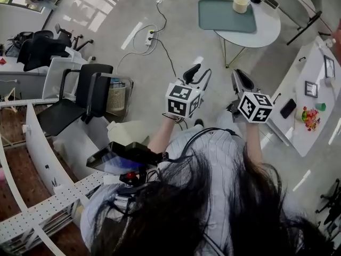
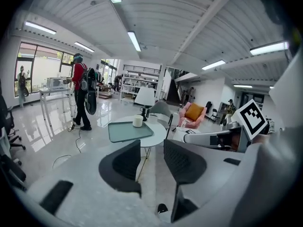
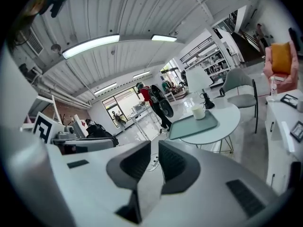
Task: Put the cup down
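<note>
The pale cup stands upright on a green tray on the round white table, far ahead of both grippers. My left gripper is held in the air over the floor, its jaws apart and empty. Beside it my right gripper is also empty, its jaws almost together. In the left gripper view the cup and tray lie beyond the left gripper. In the right gripper view the cup sits on the tray, well past the right gripper.
Black office chairs and a wastebasket stand at the left. A power strip with cables lies on the floor ahead. A white desk with small items runs along the right. A person with a backpack stands far off.
</note>
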